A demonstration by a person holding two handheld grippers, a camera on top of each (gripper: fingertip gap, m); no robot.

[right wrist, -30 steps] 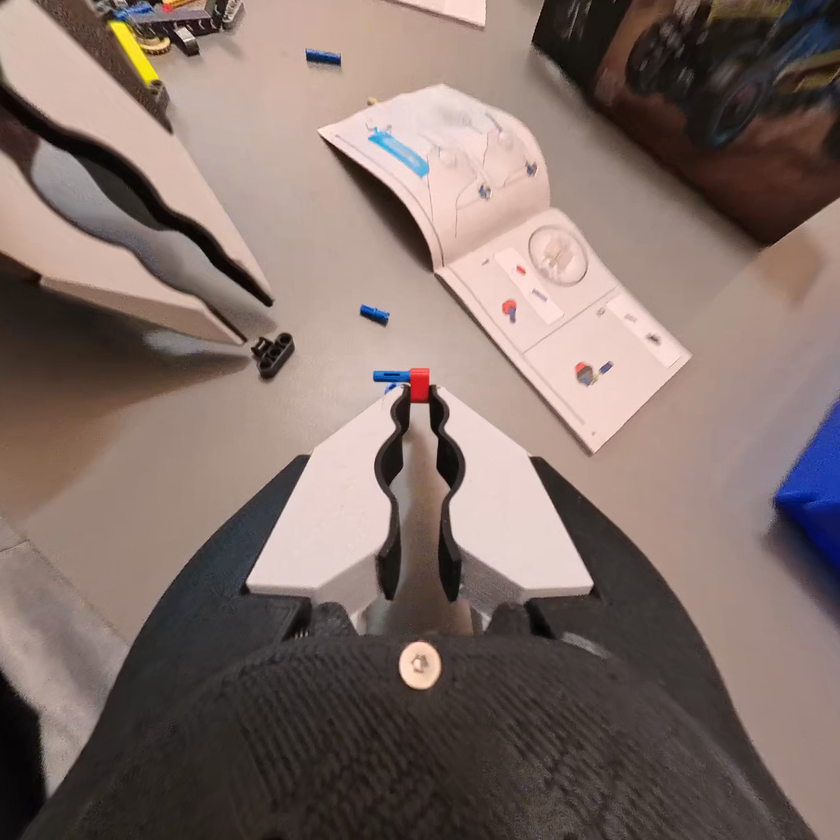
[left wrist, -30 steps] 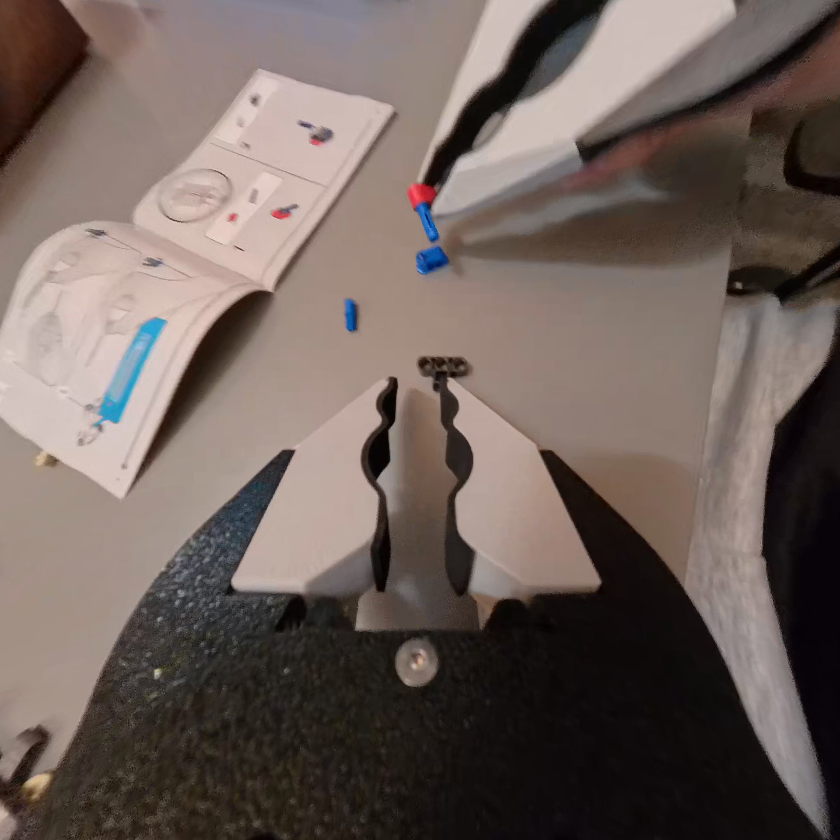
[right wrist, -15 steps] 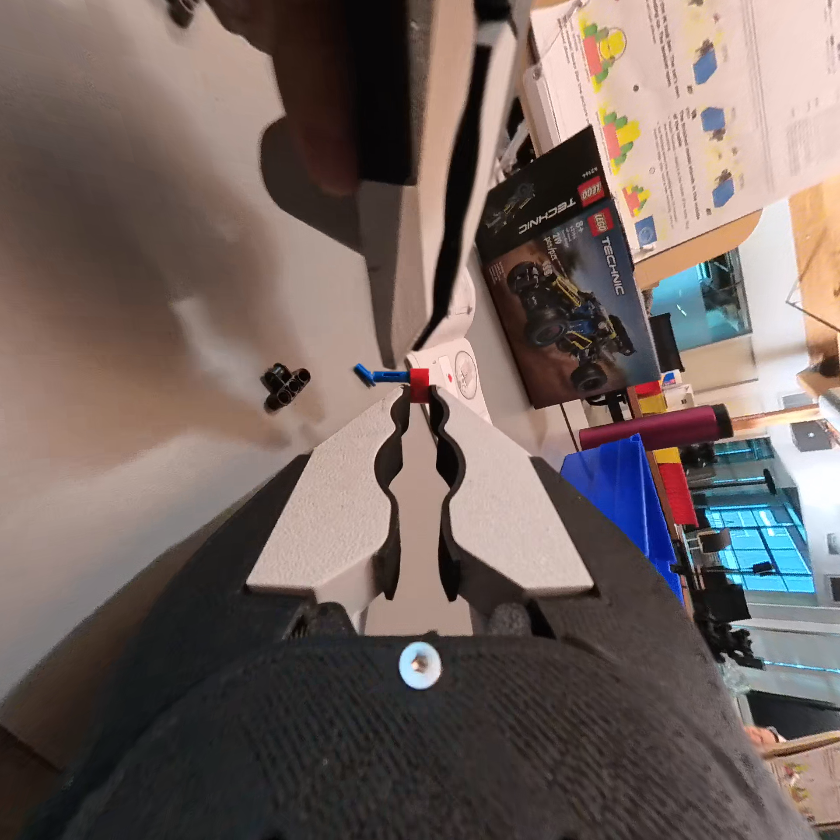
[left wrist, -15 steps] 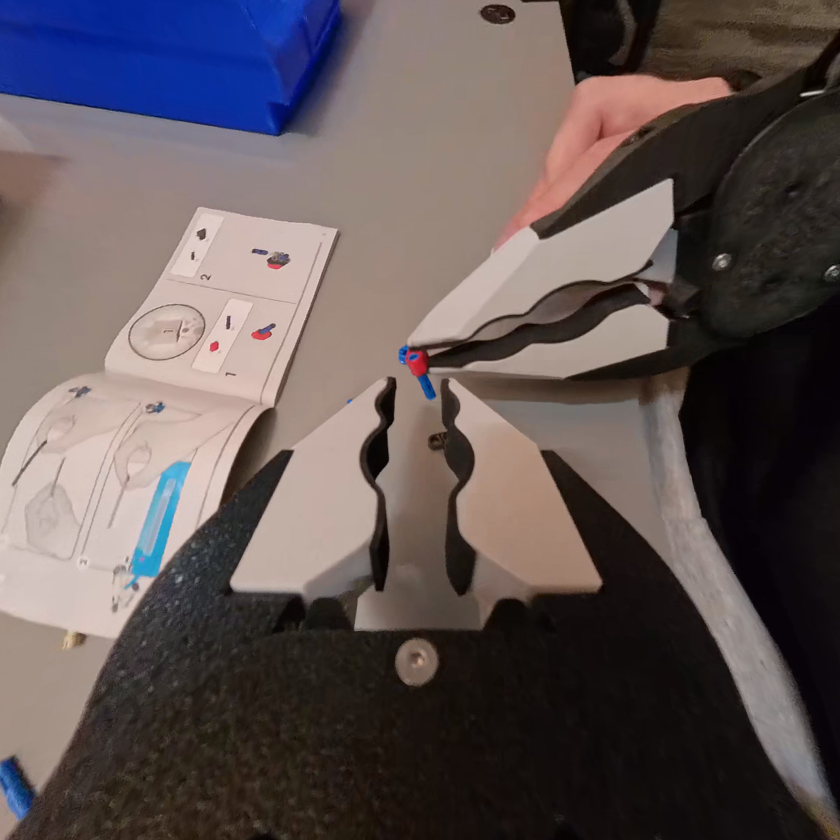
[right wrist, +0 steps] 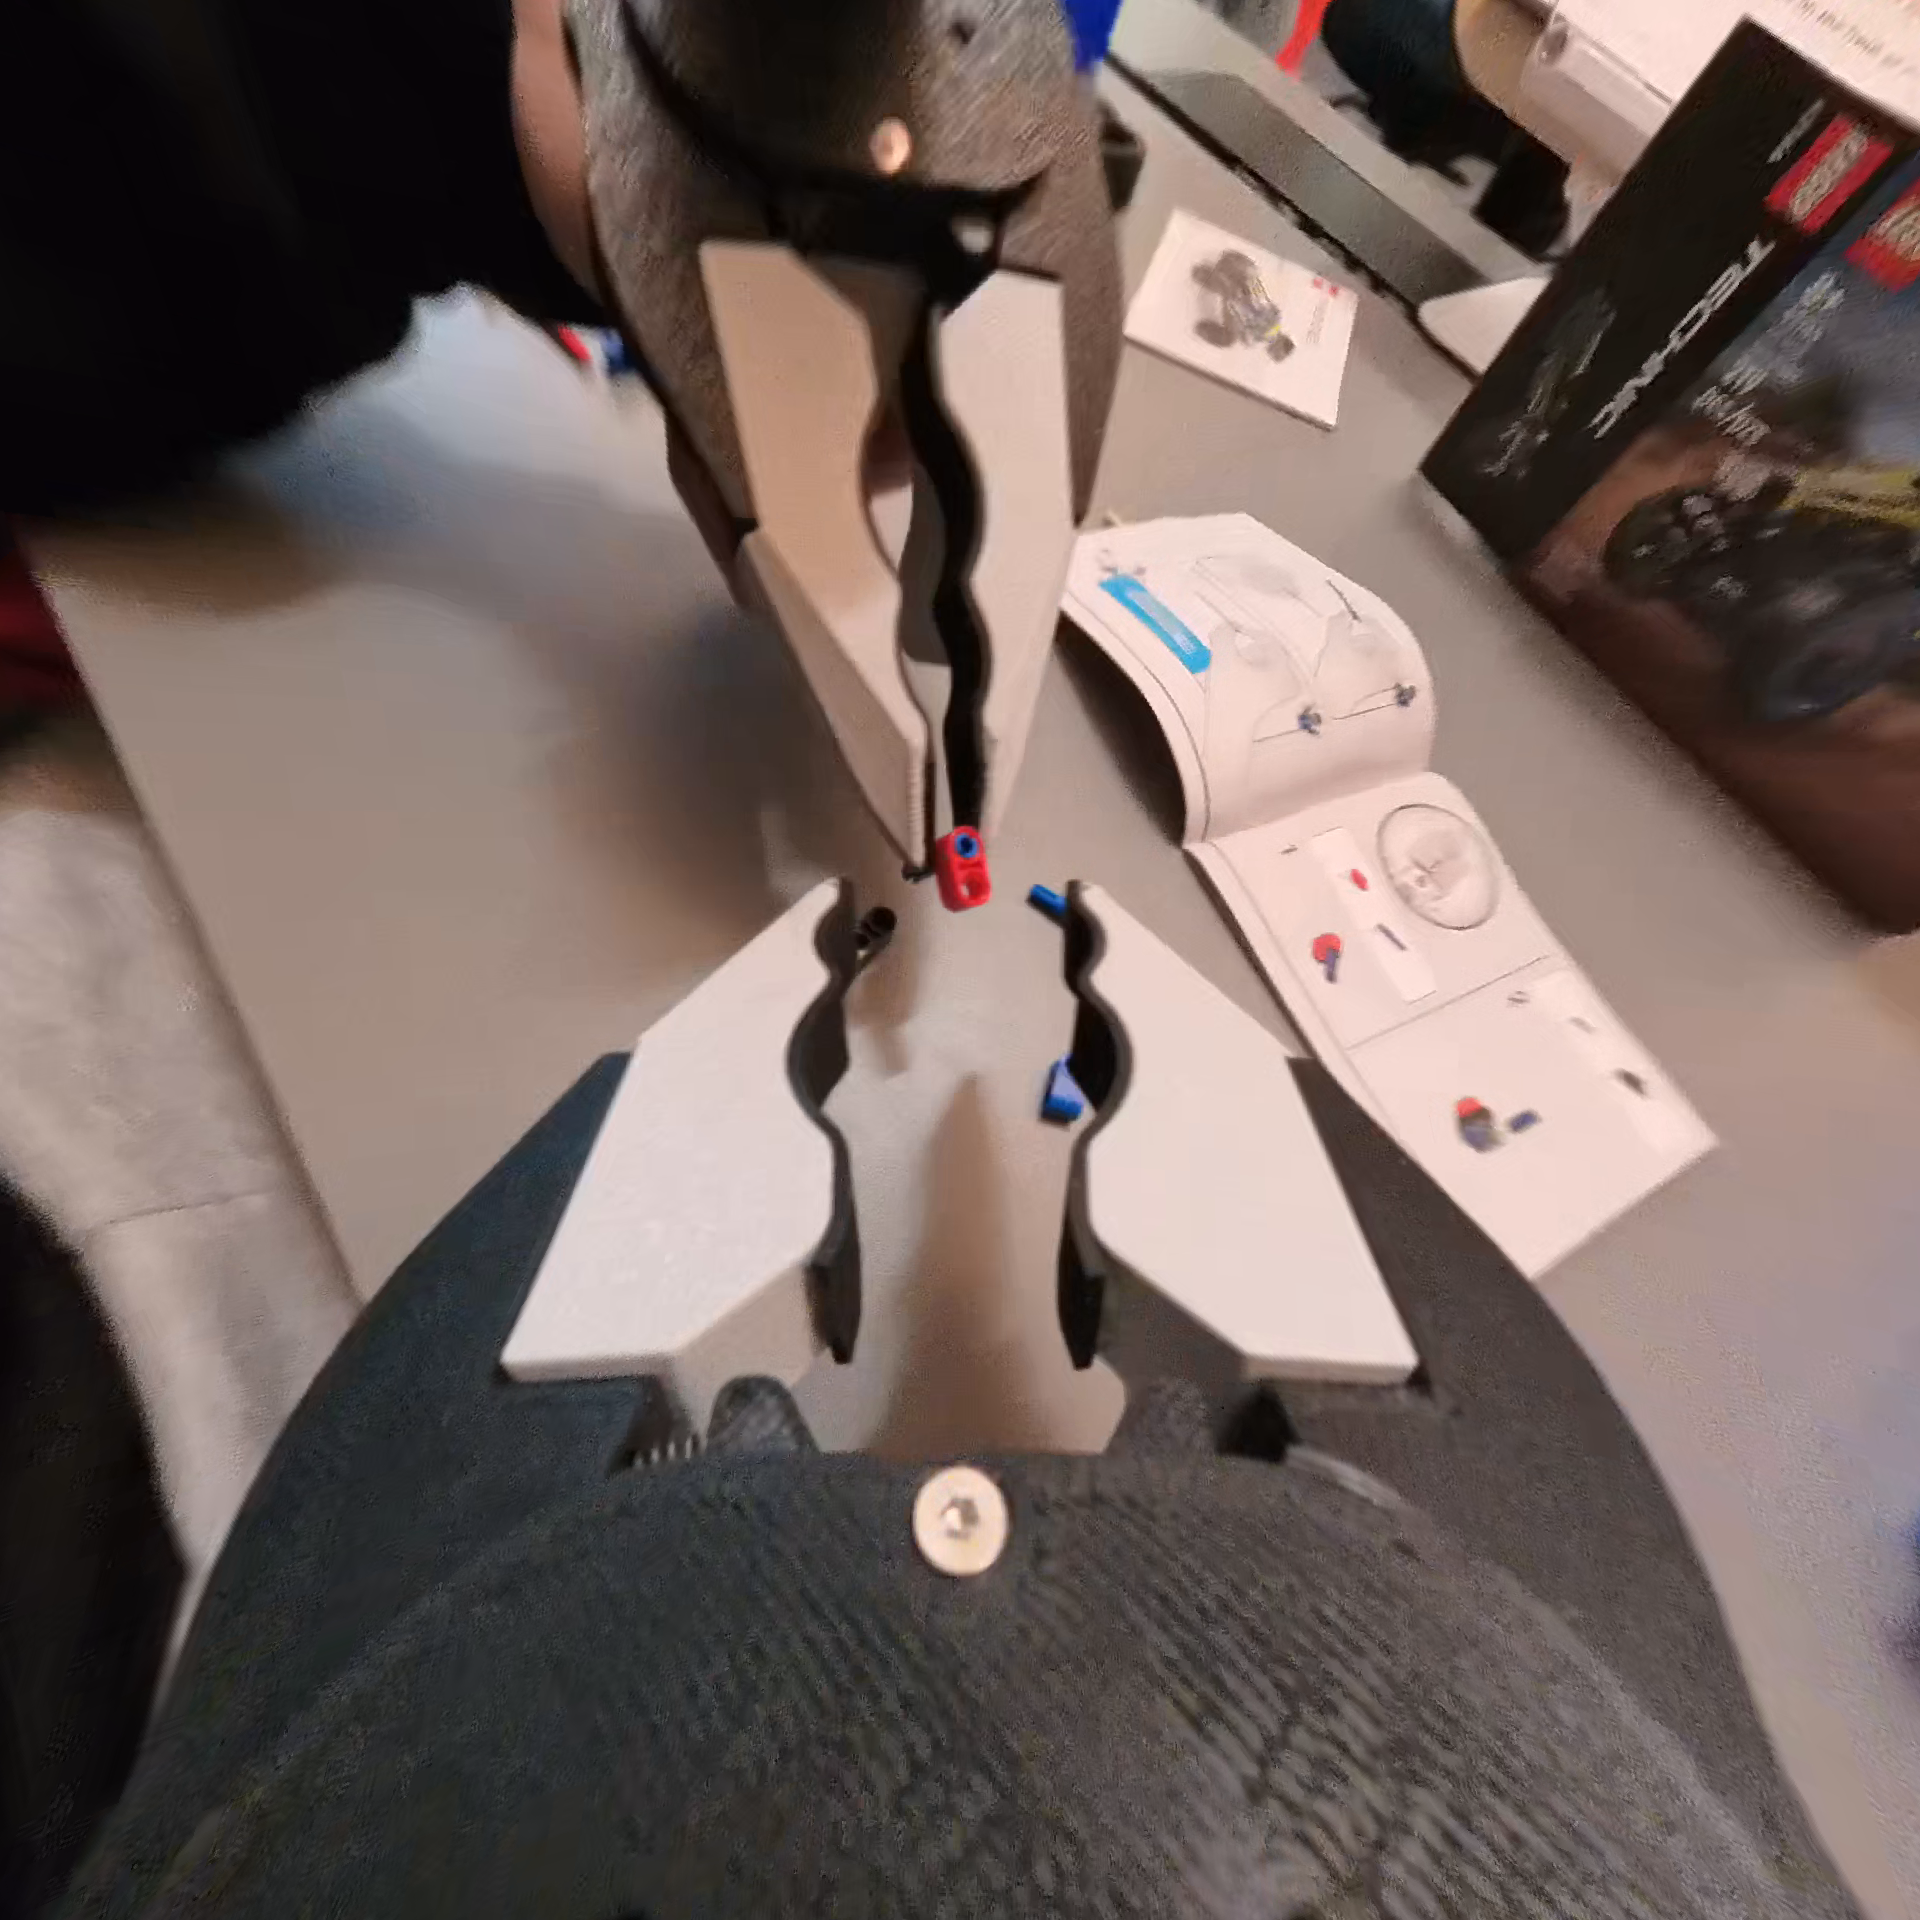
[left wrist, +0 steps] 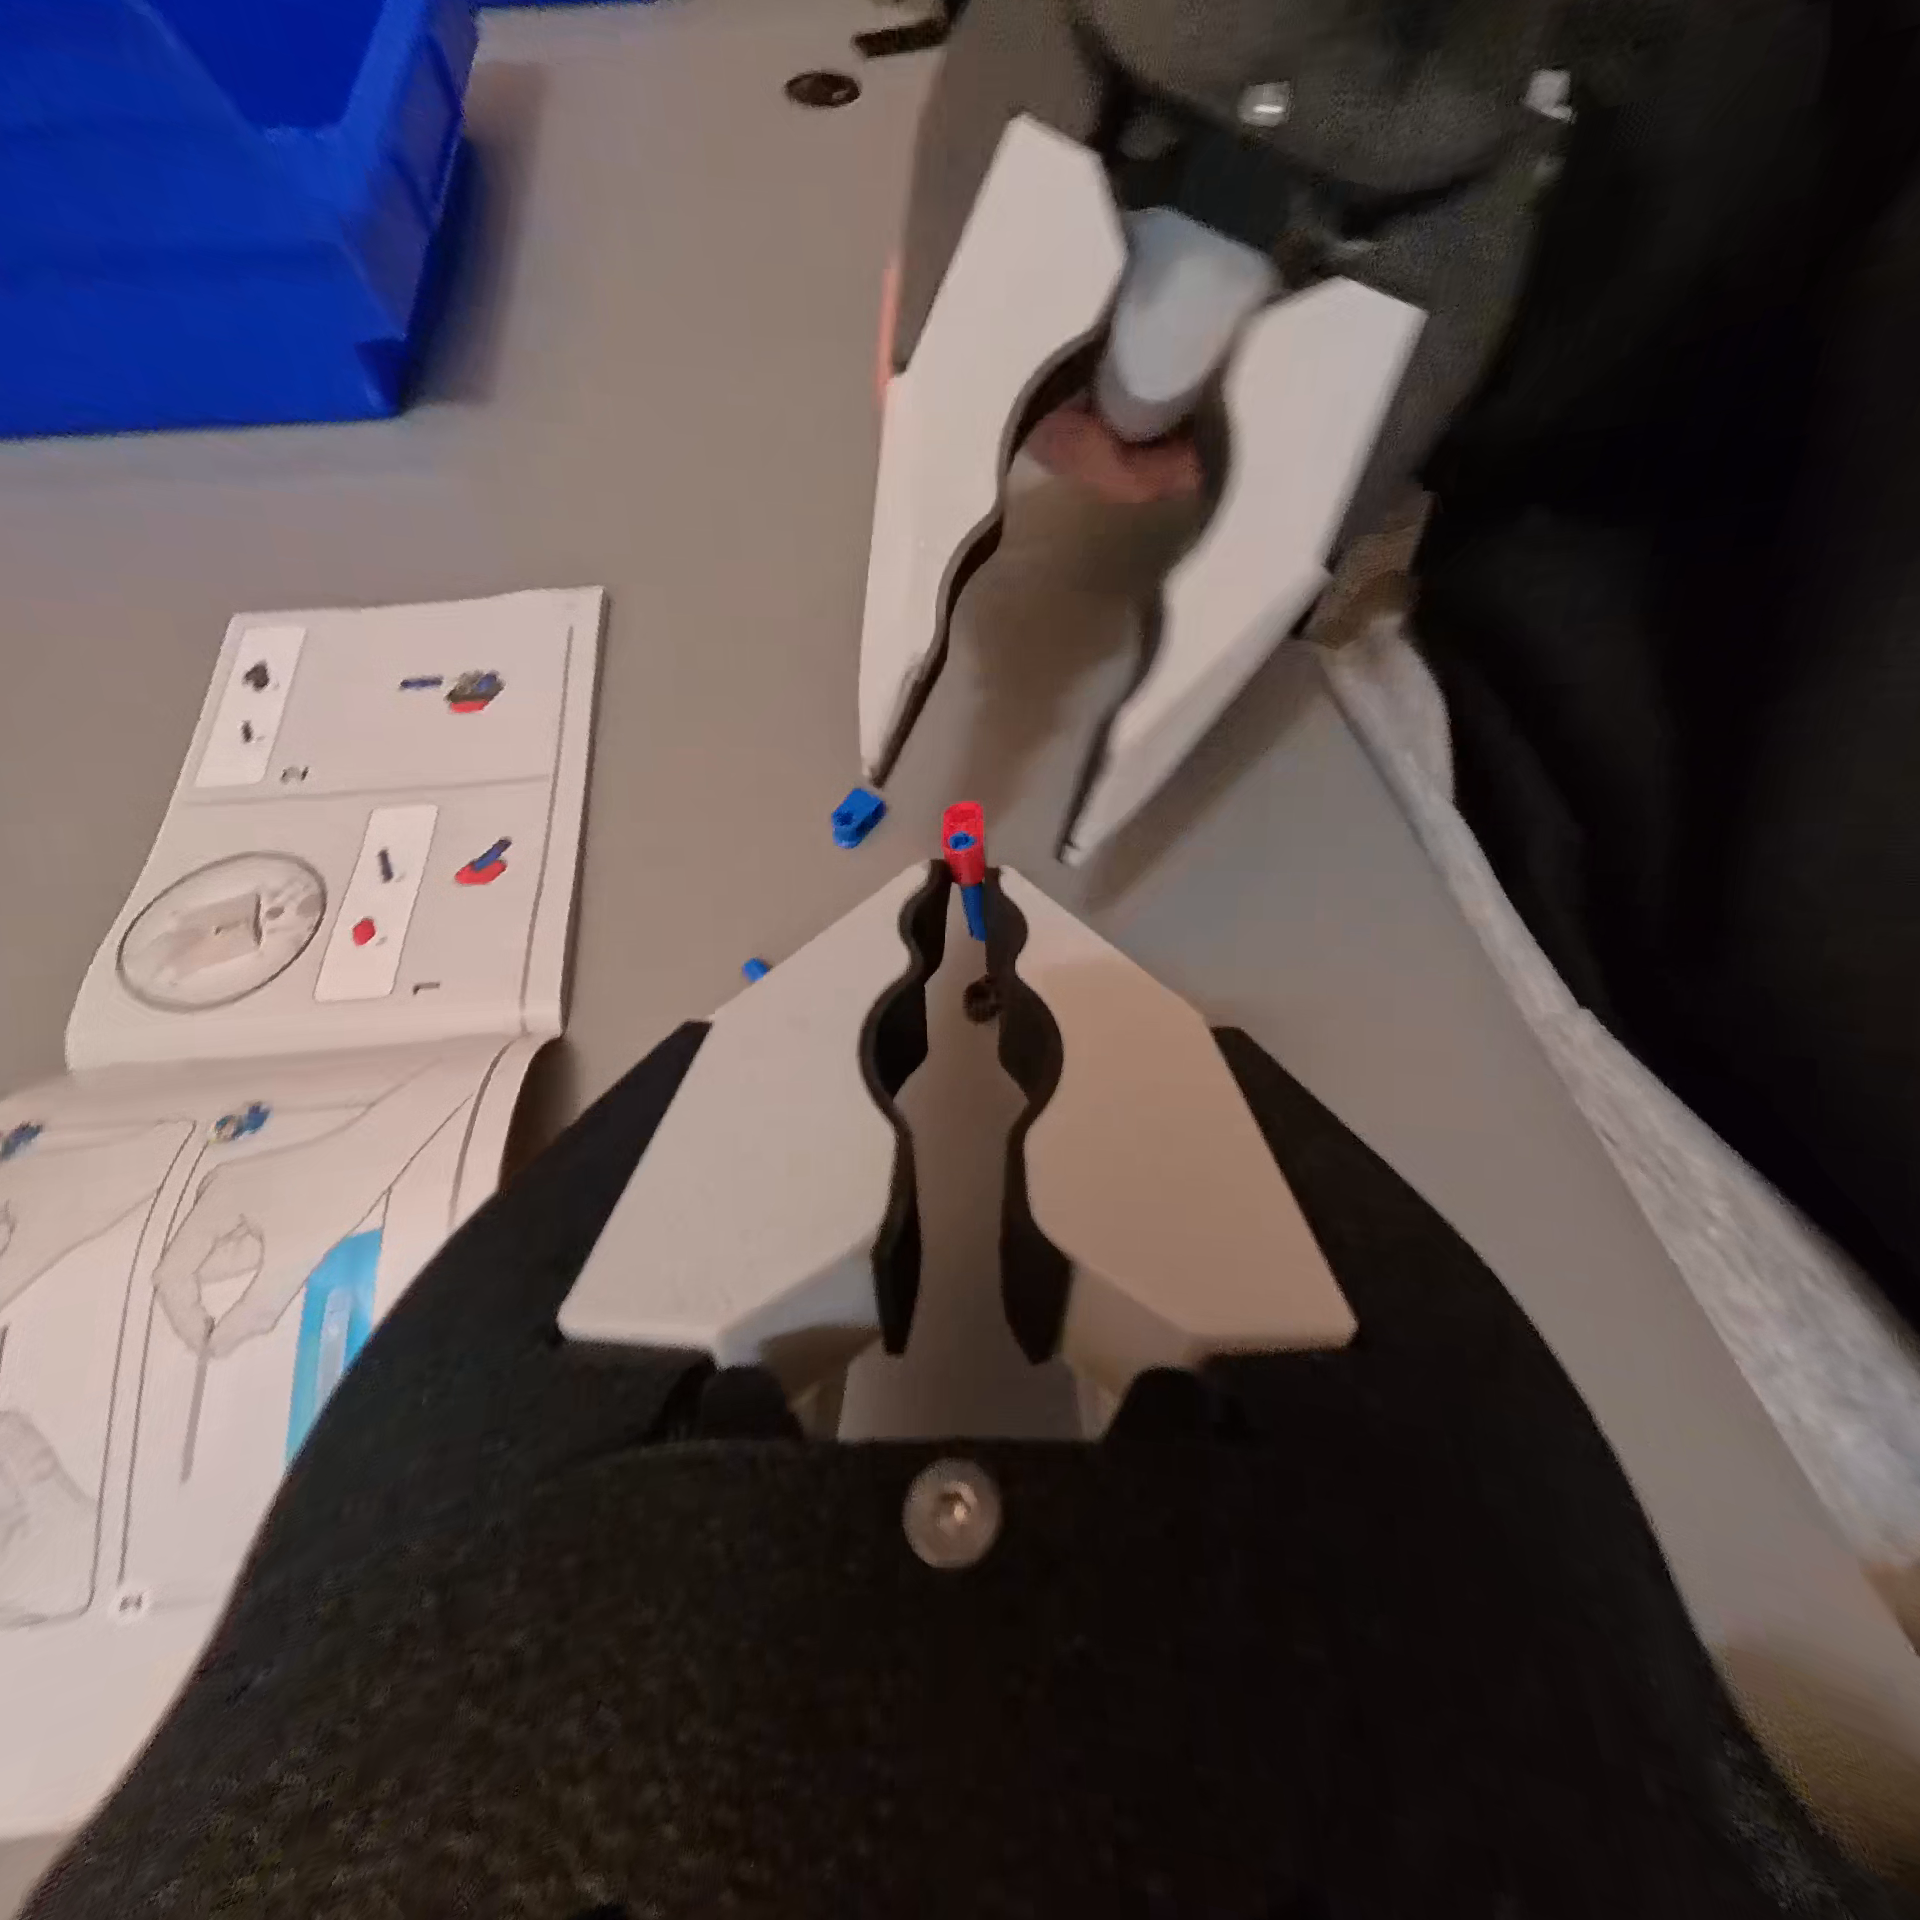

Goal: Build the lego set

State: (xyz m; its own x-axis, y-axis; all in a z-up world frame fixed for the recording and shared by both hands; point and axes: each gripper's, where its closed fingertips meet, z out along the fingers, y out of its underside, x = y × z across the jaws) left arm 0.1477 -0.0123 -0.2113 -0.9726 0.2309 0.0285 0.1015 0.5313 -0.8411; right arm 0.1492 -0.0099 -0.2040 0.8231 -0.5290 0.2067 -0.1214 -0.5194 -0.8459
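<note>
Two grippers meet tip to tip over a plain grey bench (left wrist: 675, 447), its surface matte and bare apart from a few small parts and papers. Behind it the room is blurred — shelving or dark furniture, perhaps, though the right wrist view is too soft to be sure.

The left gripper (left wrist: 964, 883) has its fingers closed on a red connector (left wrist: 962, 829) with a blue pin (left wrist: 972, 912) pushed through it; the piece stands at the fingertips, held above the bench. In the right wrist view the same red connector (right wrist: 962, 856) hangs from the left gripper (right wrist: 951, 831) pointing down. The right gripper (right wrist: 956, 904) has its fingers spread wide with nothing between them, just beside the connector.

Loose on the bench are three small pieces: one blue connector (left wrist: 858, 815) near a right finger, one short blue pin (left wrist: 754, 968) half hidden behind the left gripper, and one black beam (right wrist: 871, 925) beside the right gripper's left finger.

One instruction booklet (left wrist: 343, 831) lies open, pages printed with step diagrams. A second, closed booklet (right wrist: 1242, 317) lies farther back. One dark set box (right wrist: 1704, 436) with printed branding and a vehicle picture stands at the right, and one blue bin (left wrist: 208, 208) sits at the far left corner.
</note>
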